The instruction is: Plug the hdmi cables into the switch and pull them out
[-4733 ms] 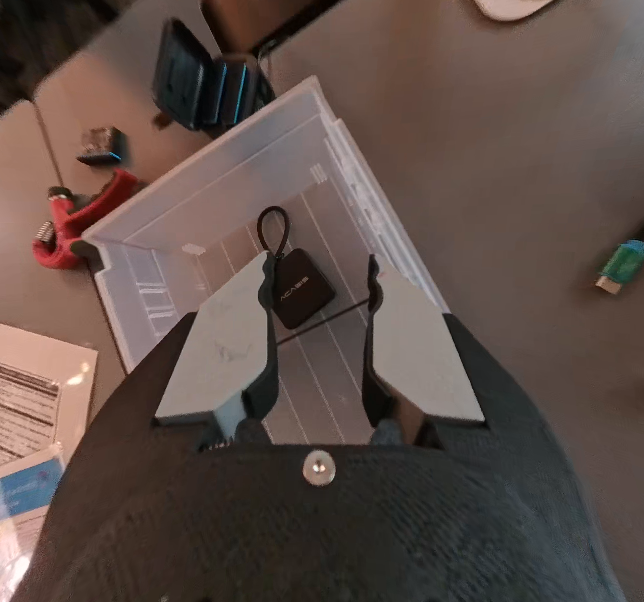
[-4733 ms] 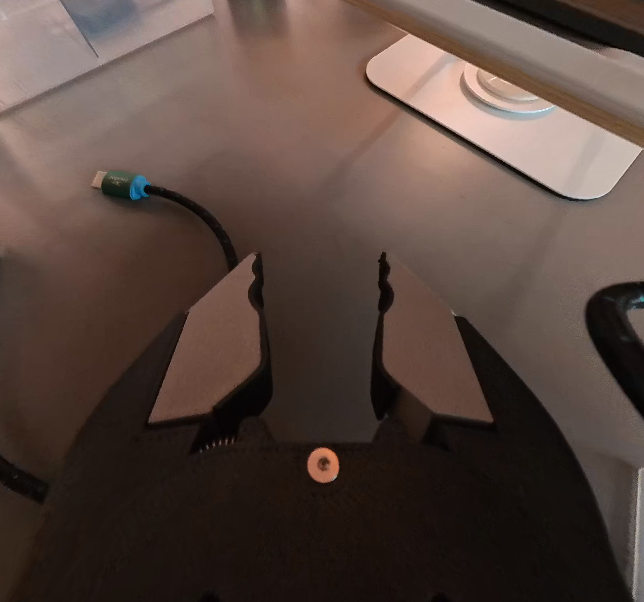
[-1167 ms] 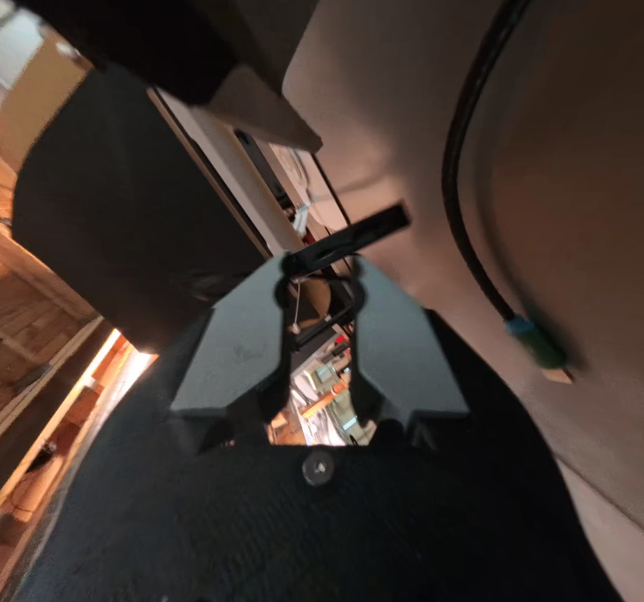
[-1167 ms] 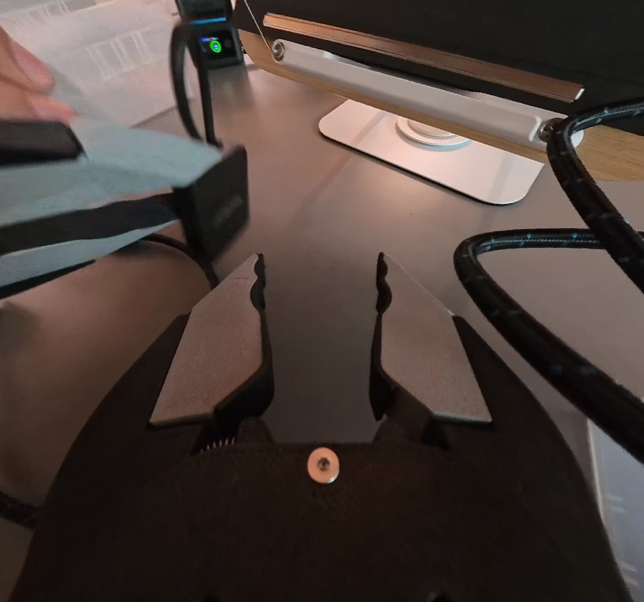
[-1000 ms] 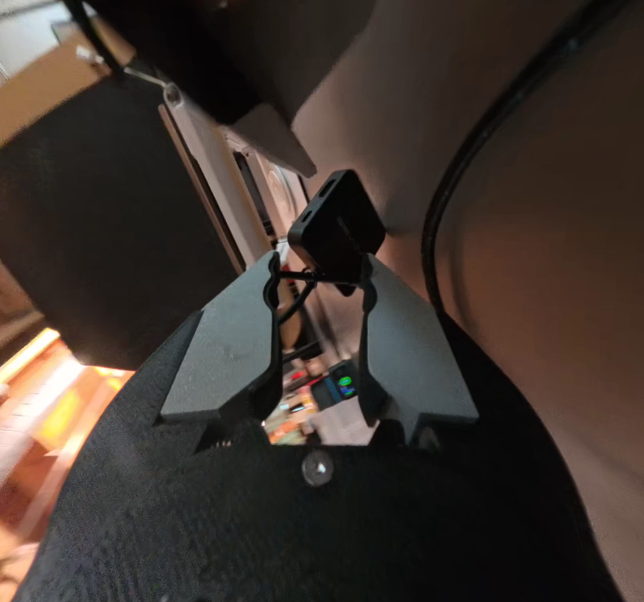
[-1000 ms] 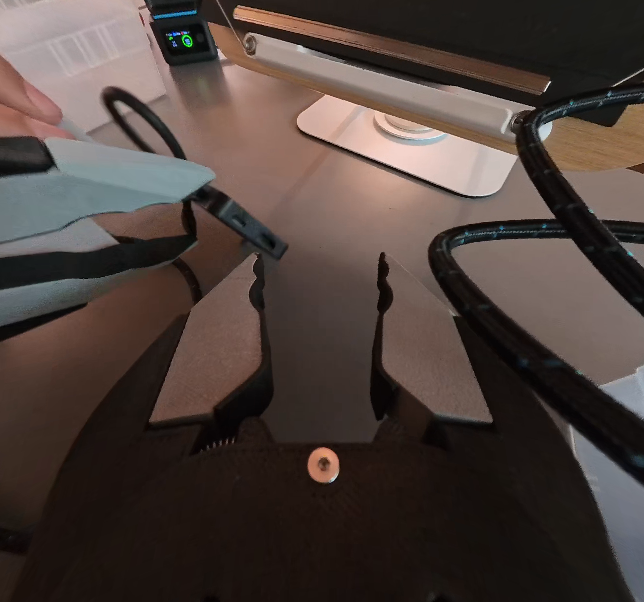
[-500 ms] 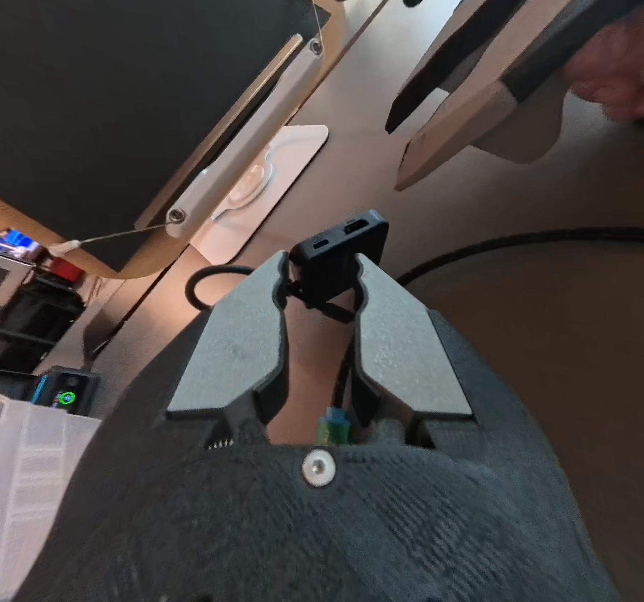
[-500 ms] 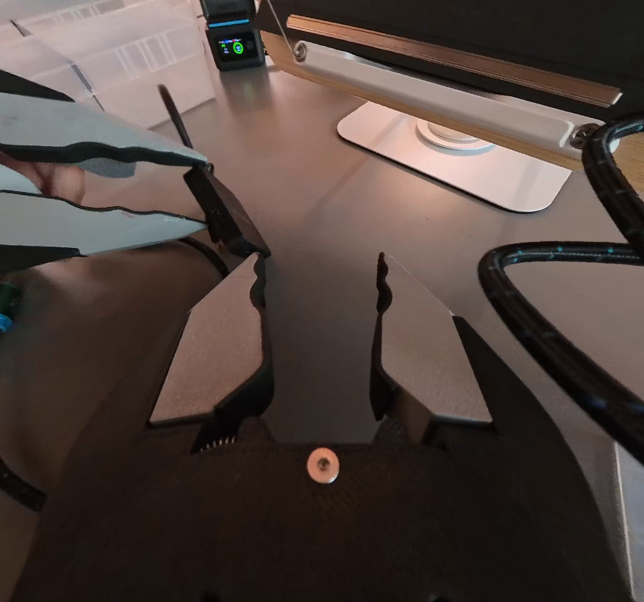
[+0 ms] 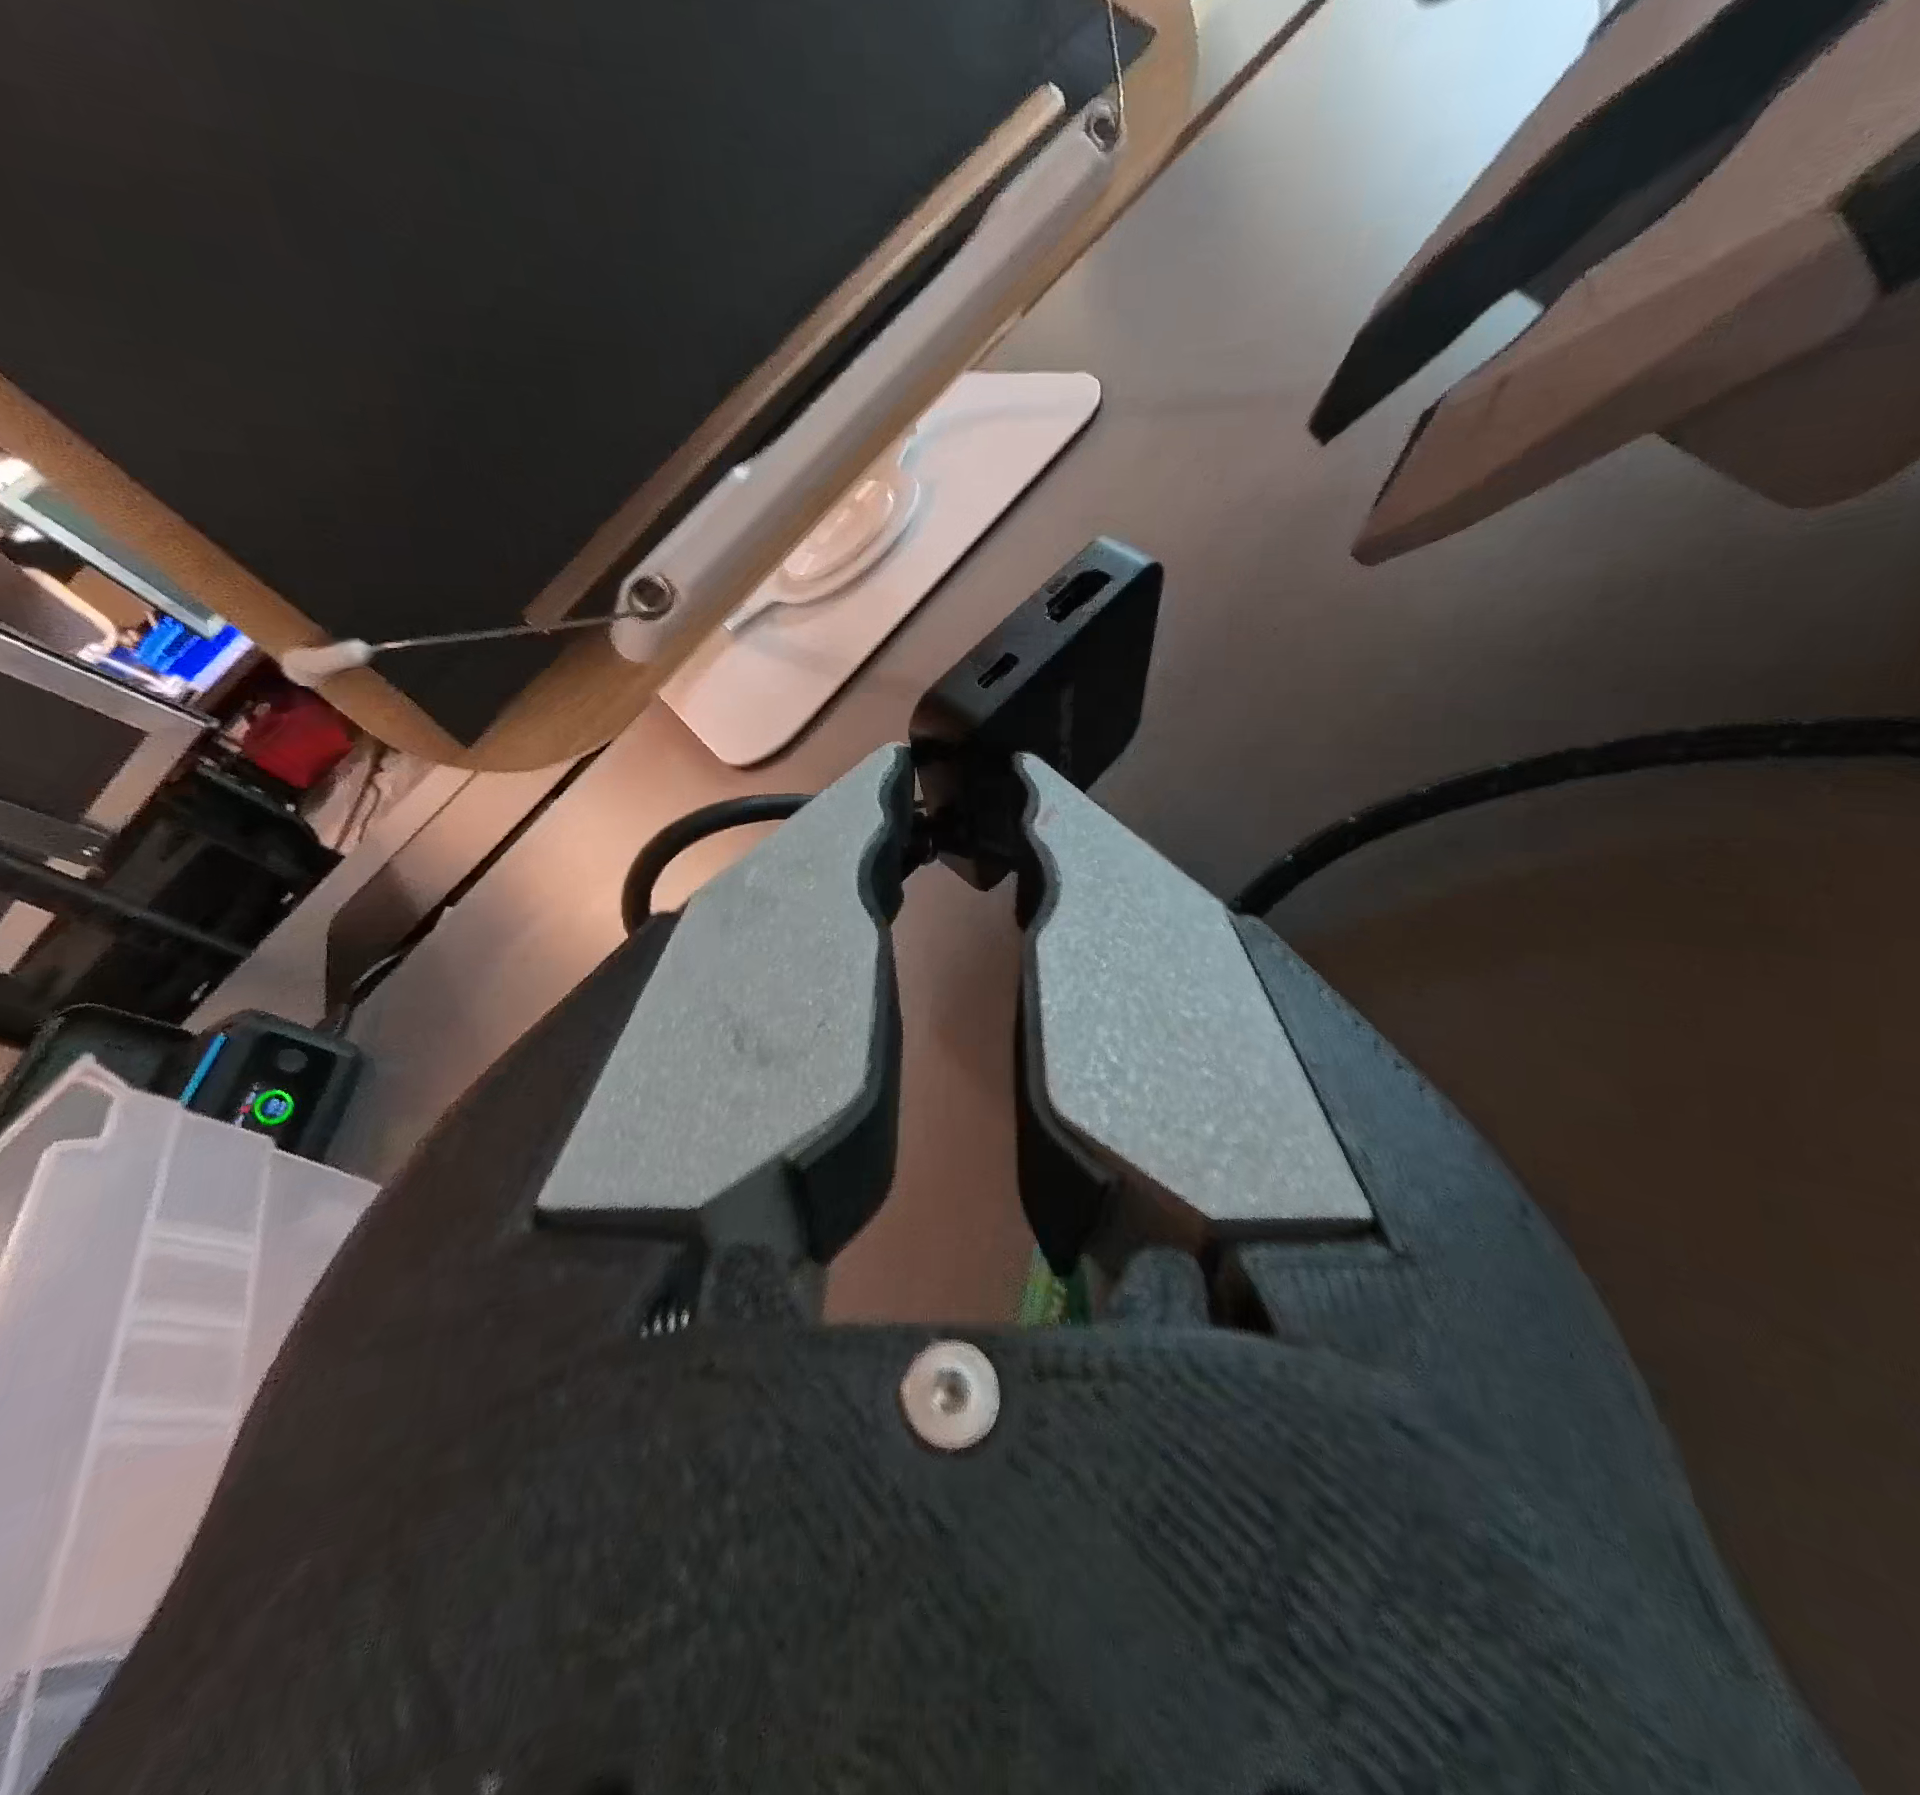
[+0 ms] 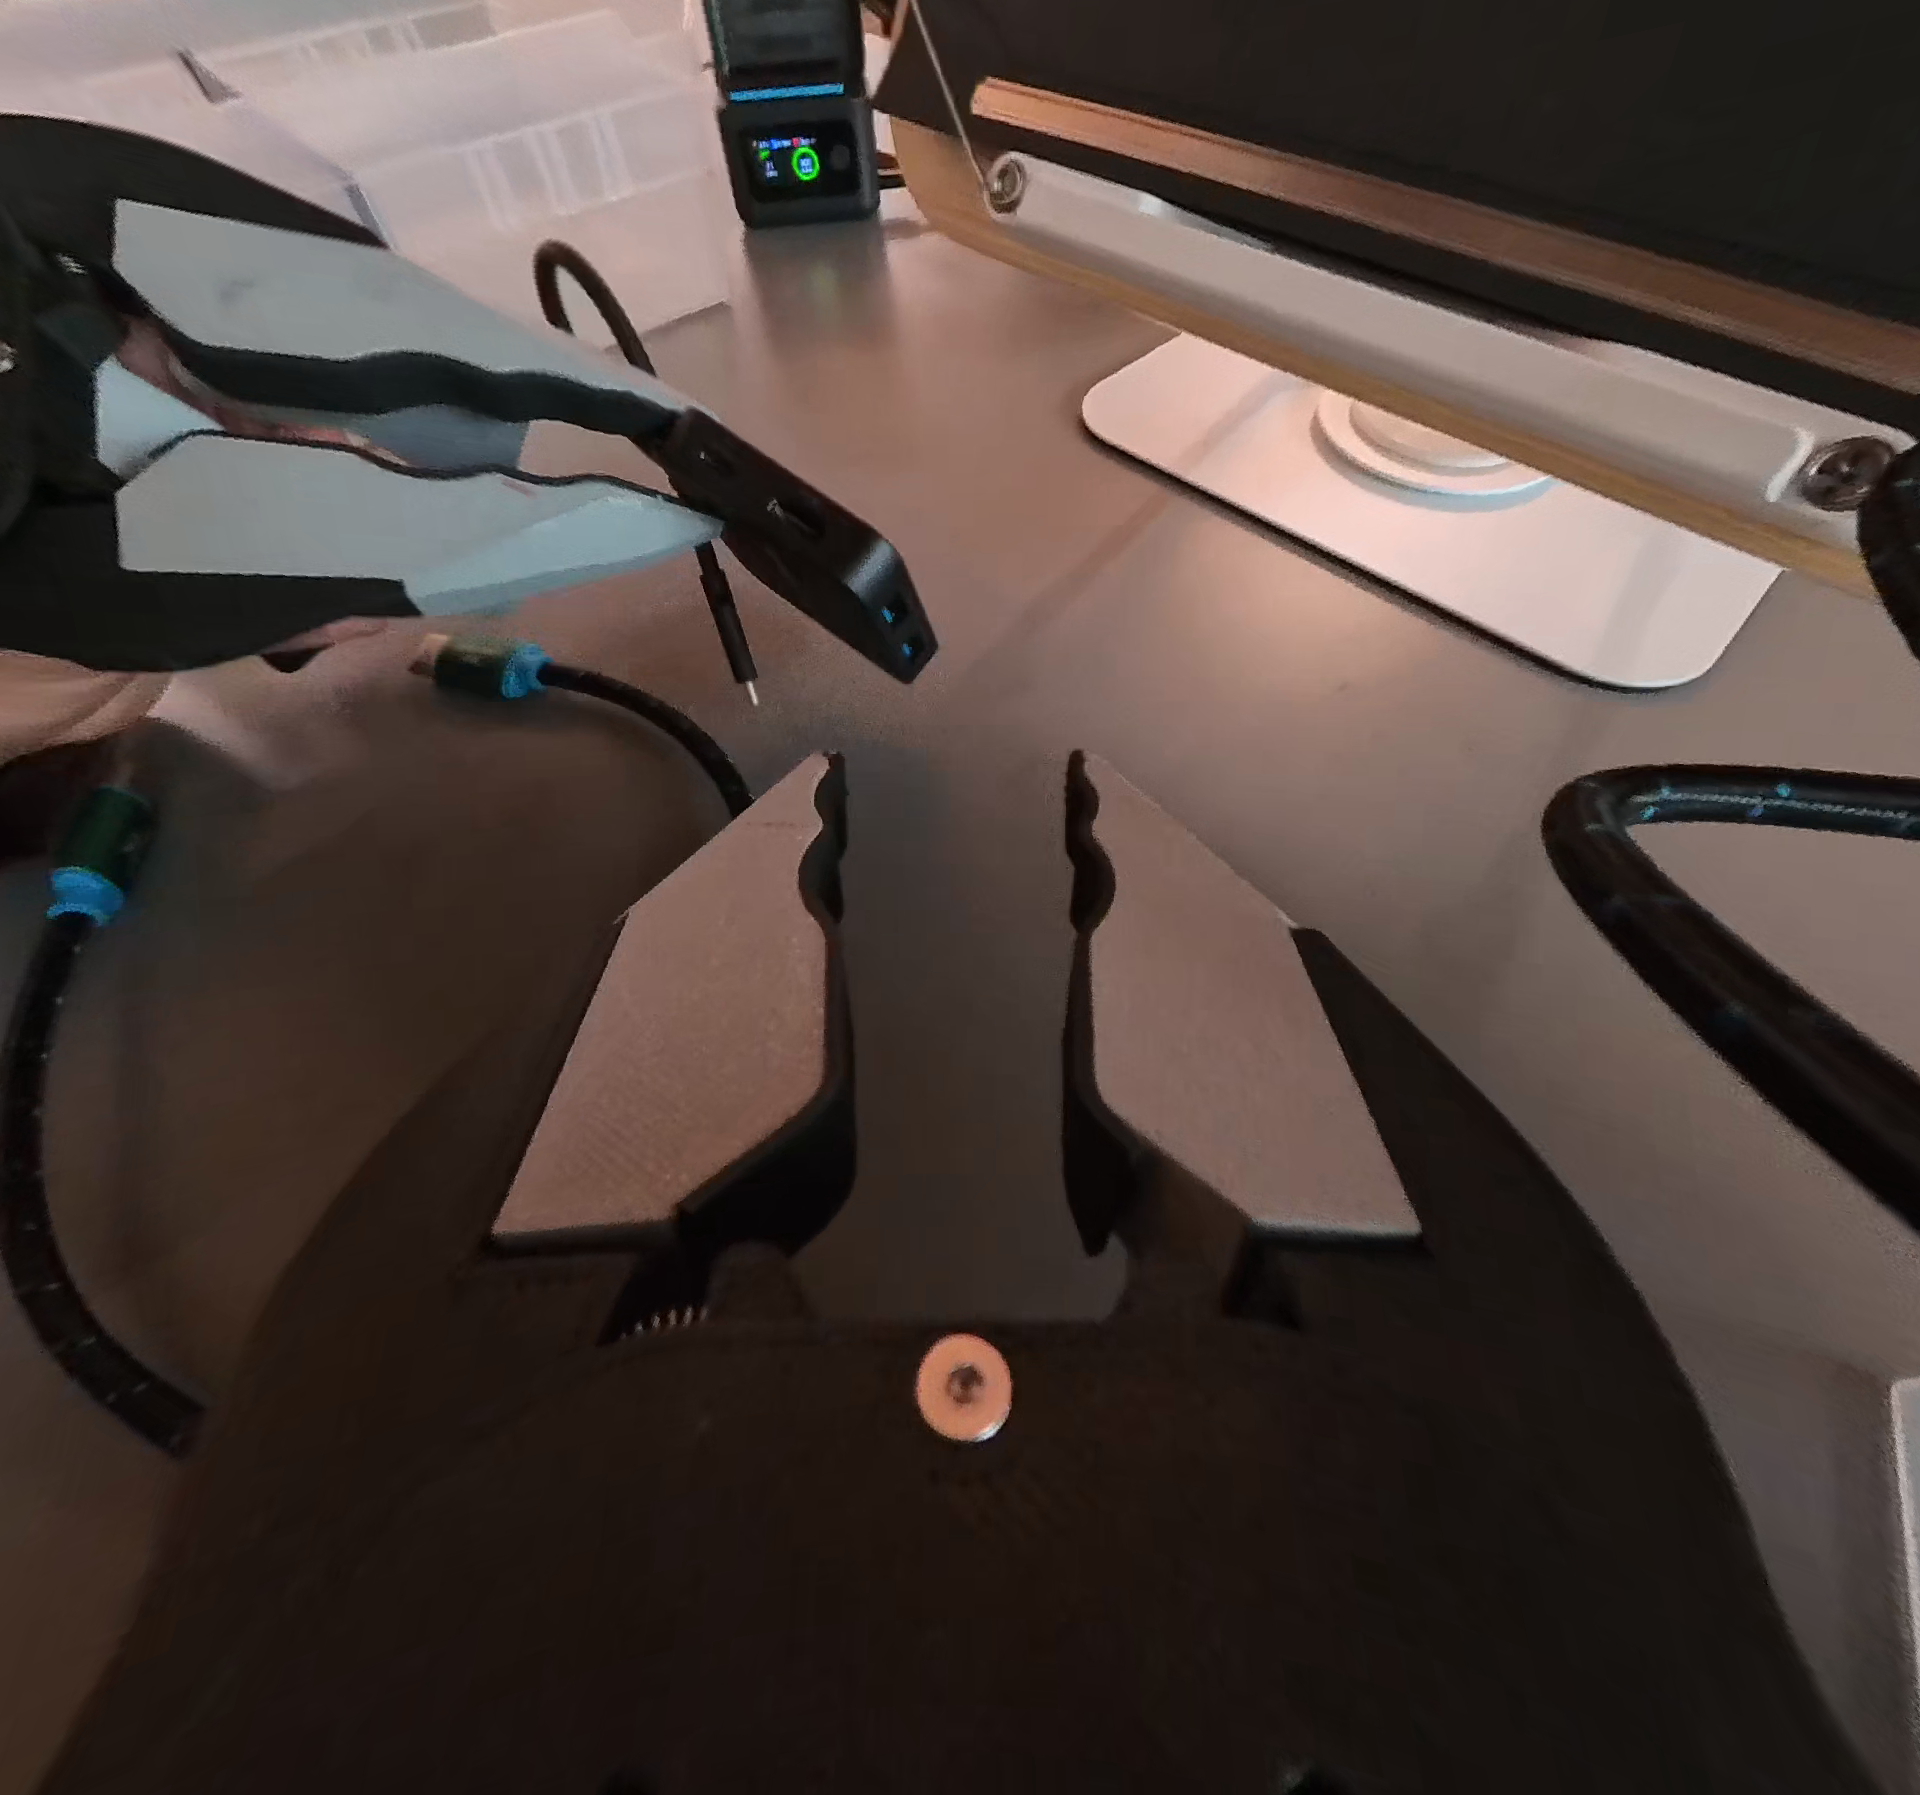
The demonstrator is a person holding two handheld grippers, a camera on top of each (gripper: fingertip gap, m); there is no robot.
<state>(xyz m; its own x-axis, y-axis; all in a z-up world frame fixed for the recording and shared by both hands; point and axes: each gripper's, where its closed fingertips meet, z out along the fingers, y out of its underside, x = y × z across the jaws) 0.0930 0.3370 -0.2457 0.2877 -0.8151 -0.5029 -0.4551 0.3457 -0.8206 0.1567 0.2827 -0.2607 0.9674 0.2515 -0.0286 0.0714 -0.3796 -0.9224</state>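
- Left wrist view: the left tool (image 9: 964, 815) is narrowed onto the near end of a small black switch (image 9: 1070, 675), both fingertips pressed against it. The switch juts forward beyond the tips, clear of the tabletop (image 9: 1558, 1018), its port edge facing away.
- Right wrist view: the same switch (image 10: 800, 540) hangs tilted from the left tool (image 10: 675, 478), raised above the tabletop (image 10: 1195, 706). Two blue ports show on its lower end. A short thin lead (image 10: 727, 623) dangles beneath it, its plug free.
- Right tool (image 10: 951, 789): jaws moderately apart with nothing between them; bare tabletop shows in the gap. It sits near the switch, below and to the right of it, not touching.
- First hdmi cable plug (image 10: 478, 670): green body, blue collar, lying on the tabletop just beneath the left tool, unplugged; its braided black cable runs toward the right tool's left finger.
- Second hdmi plug (image 10: 99, 852): same colours, at the left edge of the right wrist view, also unplugged.
- A thick braided cable loop (image 10: 1704, 966) lies at the right.
- Background: monitor with white stand base (image 10: 1434, 540), a small black device with a lit screen (image 10: 795, 161), and a clear plastic bin (image 10: 436, 104) at the far left.
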